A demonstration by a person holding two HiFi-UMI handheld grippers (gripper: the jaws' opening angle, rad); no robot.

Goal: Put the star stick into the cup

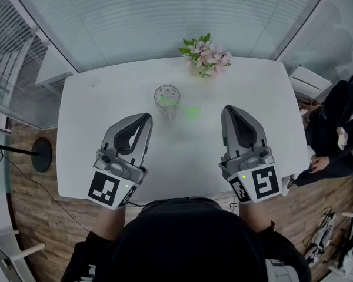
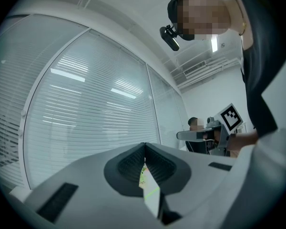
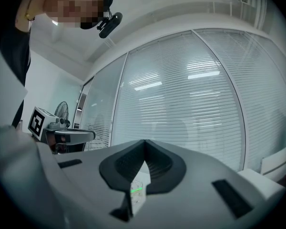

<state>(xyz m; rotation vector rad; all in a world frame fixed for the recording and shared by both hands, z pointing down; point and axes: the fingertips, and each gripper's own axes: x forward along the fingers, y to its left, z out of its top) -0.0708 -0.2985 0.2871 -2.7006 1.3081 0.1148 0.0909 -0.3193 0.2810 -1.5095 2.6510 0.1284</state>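
Observation:
A clear glass cup (image 1: 166,97) stands on the white table (image 1: 94,116), a little beyond the middle. The green star stick (image 1: 192,113) has its thin shaft inside the cup, and its star lies out past the rim to the cup's near right. My left gripper (image 1: 146,118) is near the table's front, short of the cup and to its left, shut with nothing in it. My right gripper (image 1: 229,111) is level with it on the right of the star, also shut and empty. In the right gripper view the cup (image 3: 137,193) shows through the slot under the meeting jaws.
A bunch of pink flowers (image 1: 207,54) stands at the table's far edge behind the cup. A seated person (image 1: 335,128) is off the table's right end. A fan's stand (image 1: 40,154) is on the floor at the left. Window blinds run behind the table.

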